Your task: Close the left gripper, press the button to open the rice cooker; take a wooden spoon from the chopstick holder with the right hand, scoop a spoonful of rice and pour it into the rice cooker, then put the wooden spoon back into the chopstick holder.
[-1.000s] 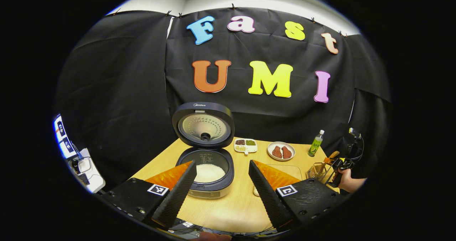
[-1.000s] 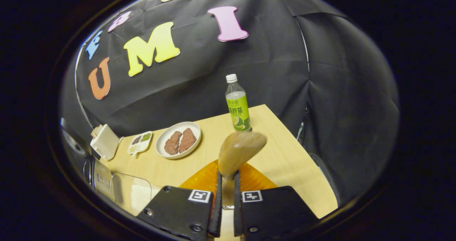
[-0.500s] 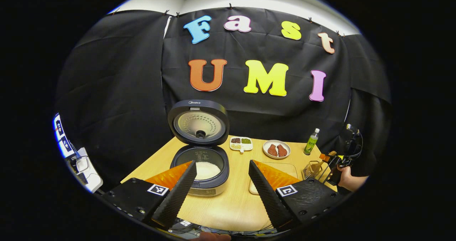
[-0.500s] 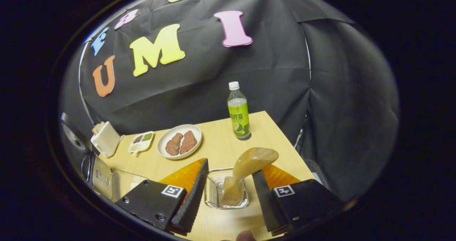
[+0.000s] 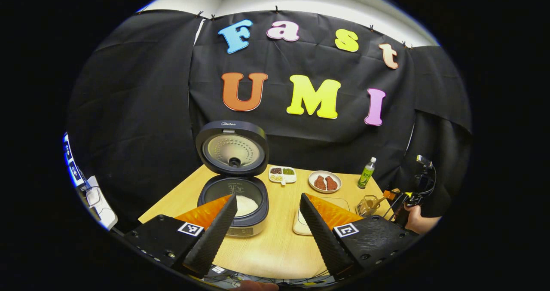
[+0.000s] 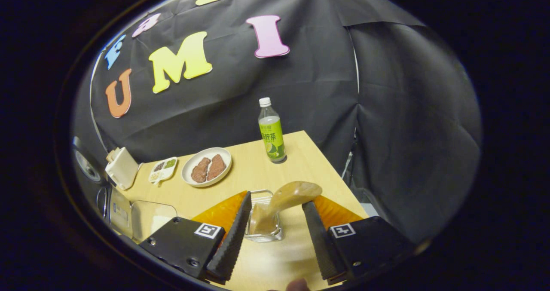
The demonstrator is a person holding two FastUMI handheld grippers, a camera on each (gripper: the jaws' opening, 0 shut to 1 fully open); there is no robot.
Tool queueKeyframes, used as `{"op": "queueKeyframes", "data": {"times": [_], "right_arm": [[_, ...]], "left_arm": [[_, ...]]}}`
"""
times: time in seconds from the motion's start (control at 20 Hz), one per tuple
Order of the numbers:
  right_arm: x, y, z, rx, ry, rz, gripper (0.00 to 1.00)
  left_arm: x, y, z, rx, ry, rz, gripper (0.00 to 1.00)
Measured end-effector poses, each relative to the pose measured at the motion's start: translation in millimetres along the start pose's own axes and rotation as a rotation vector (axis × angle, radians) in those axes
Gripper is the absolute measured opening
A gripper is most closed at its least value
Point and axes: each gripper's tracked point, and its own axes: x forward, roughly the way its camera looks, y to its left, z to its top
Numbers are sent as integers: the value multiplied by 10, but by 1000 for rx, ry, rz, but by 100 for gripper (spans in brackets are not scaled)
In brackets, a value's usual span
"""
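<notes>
Right gripper (image 6: 272, 235): released, fingers spread wide, nothing between them, low over the near worktop (image 6: 300, 162). Holder (image 6: 263, 222): wire basket just beyond the fingertips, standing on the worktop. Spoon (image 6: 281, 203): wooden, handle down in the holder, bowl up and leaning to the right, touched by neither finger. Bottle (image 6: 270, 132): green label, white cap, upright near the far worktop edge, well apart from the holder. Plate (image 6: 206, 167): white, two brown pieces on it, left of the bottle. Divided dish (image 6: 163, 170): small, left of the plate. Left gripper (image 5: 267, 226): released, fingers spread, holding nothing, above the near worktop edge. Cooker (image 5: 234, 196): dark, lid standing open and upright, white rice showing in the pot, just beyond the left finger. Board (image 5: 303, 224): pale, flat on the worktop, partly behind the right finger. In the left gripper view the holder and spoon stand at the right end of the worktop, with a hand (image 5: 414, 220) on the right gripper just beside them.
</notes>
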Motion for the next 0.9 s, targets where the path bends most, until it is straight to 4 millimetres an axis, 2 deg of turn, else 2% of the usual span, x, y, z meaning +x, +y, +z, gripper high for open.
{"op": "queueKeyframes", "data": {"times": [0.2,0.35,0.45,0.7,0.8,0.9], "right_arm": [[-404,-21,85,-18,-53,-30,78],[-791,74,165,-47,-94,-43,81],[-1073,215,238,-75,-127,-40,86],[-1656,539,418,-104,-191,-22,88],[-1891,661,509,-103,-213,-4,89],[-2142,722,600,-96,-240,8,95]], "left_arm": [[-76,112,113,-5,-35,-46,95],[-88,279,265,-4,-73,-63,95],[-47,428,497,2,-117,-59,95],[198,764,1092,-26,-196,-57,95],[311,833,1397,-29,-250,-61,94],[475,876,1680,-16,-299,-61,94]]}}
